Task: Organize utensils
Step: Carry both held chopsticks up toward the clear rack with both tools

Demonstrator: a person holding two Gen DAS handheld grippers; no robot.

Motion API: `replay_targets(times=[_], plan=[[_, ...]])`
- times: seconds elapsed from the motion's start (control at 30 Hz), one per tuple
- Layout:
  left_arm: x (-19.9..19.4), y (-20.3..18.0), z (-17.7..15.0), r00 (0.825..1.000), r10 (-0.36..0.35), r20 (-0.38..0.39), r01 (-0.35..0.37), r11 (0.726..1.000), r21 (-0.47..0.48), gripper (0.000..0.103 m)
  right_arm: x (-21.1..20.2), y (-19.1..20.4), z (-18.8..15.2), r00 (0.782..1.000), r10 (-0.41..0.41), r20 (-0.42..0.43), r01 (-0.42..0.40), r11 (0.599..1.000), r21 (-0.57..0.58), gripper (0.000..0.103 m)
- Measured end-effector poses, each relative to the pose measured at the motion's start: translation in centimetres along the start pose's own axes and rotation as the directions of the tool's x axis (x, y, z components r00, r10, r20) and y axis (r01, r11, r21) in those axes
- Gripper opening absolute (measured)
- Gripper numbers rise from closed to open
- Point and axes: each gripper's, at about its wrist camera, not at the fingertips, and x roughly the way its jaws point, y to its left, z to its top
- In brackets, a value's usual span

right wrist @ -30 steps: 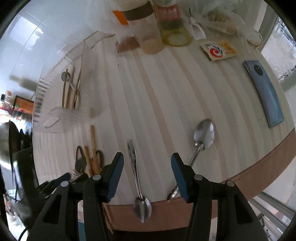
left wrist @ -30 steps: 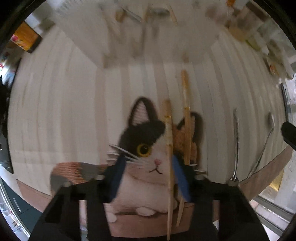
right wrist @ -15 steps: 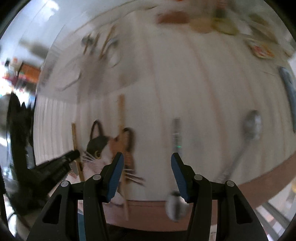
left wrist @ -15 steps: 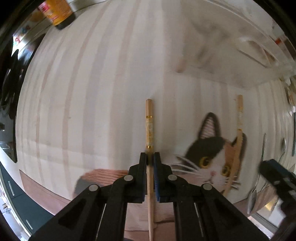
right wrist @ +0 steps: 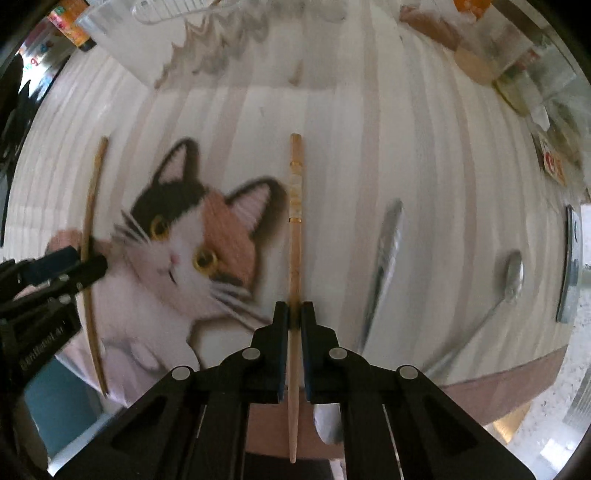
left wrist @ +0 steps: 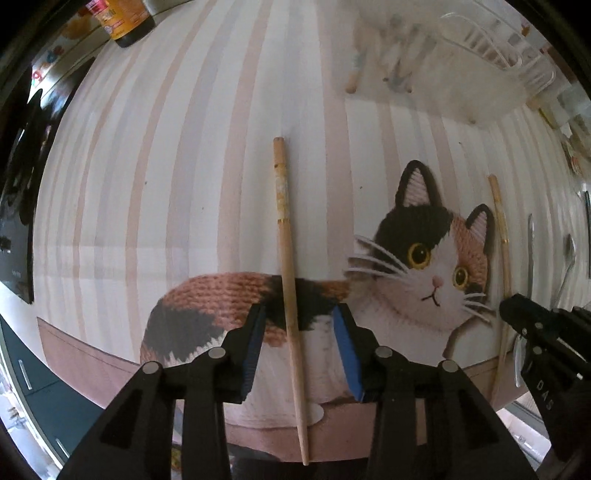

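Note:
Two wooden chopsticks lie on the striped cat-print tablecloth. My left gripper [left wrist: 300, 325] is open, its blue pads on either side of one chopstick [left wrist: 284, 236] that lies on the cloth. My right gripper [right wrist: 294, 314] is shut on the other chopstick [right wrist: 295, 206]; that chopstick also shows in the left wrist view [left wrist: 502, 236]. The left gripper [right wrist: 79, 264] and its chopstick [right wrist: 88, 236] show at the left of the right wrist view. Two metal spoons [right wrist: 386, 251] [right wrist: 511, 273] lie to the right.
A clear plastic utensil tray [left wrist: 443, 59] with several utensils stands at the back. A dark sauce bottle [left wrist: 125, 18] stands far left. Jars [right wrist: 476, 55], a packet [right wrist: 554, 166] and a phone [right wrist: 572, 258] are at the right. The table's front edge [left wrist: 92, 362] is close.
My left gripper opened, and its chopstick now lies between the pads. My right gripper moved left from the spoons and shut on the second chopstick.

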Motion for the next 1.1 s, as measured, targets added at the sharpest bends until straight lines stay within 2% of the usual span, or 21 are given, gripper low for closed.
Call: replay_targets(times=[0.2, 0.33, 0.4, 0.47, 0.5, 0.73, 1.1], plan=[[0.2, -0.2, -0.3, 1.0, -0.005, 0.002, 0.005, 1.0, 0.0, 0.034, -0.1, -0.1, -0.9, 1.0, -0.002, 0.004, 0.002, 1.0, 0.023, 0.008], [-0.5, 0.2, -0.4, 1.0, -0.003, 0.01, 0.003, 1.0, -0.008, 0.032, -0.1, -0.4, -0.2, 1.0, 0.011, 0.004, -0.011, 1.0, 0.03, 0.008], [-0.3, 0.2, -0.1, 1.0, 0.004, 0.023, -0.004, 1.0, -0.005, 0.023, 0.0, -0.8, 0.5, 1.0, 0.01, 0.003, -0.01, 1.0, 0.028, 0.008], [-0.4, 0.5, 0.4, 1.0, 0.003, 0.026, -0.002, 1.0, -0.01, 0.006, 0.1, -0.9, 0.7, 1.0, 0.005, 0.004, -0.006, 1.0, 0.023, 0.008], [-0.5, 0.7, 0.5, 1.0, 0.001, 0.026, 0.0, 1.0, -0.016, 0.005, 0.2, -0.9, 0.8, 1.0, 0.004, 0.005, -0.004, 1.0, 0.022, 0.008], [-2.1, 1.8, 0.4, 0.998, 0.022, 0.052, -0.021, 1.0, -0.013, 0.004, -0.4, -0.8, 0.1, 0.999, 0.013, 0.034, -0.015, 0.999, 0.05, 0.007], [-10.7, 4.0, 0.2, 0.977, 0.046, 0.207, -0.034, 0.998, -0.061, 0.004, -6.6, -2.9, -0.3, 0.983, 0.092, 0.157, -0.1, 0.994, 0.05, 0.007]])
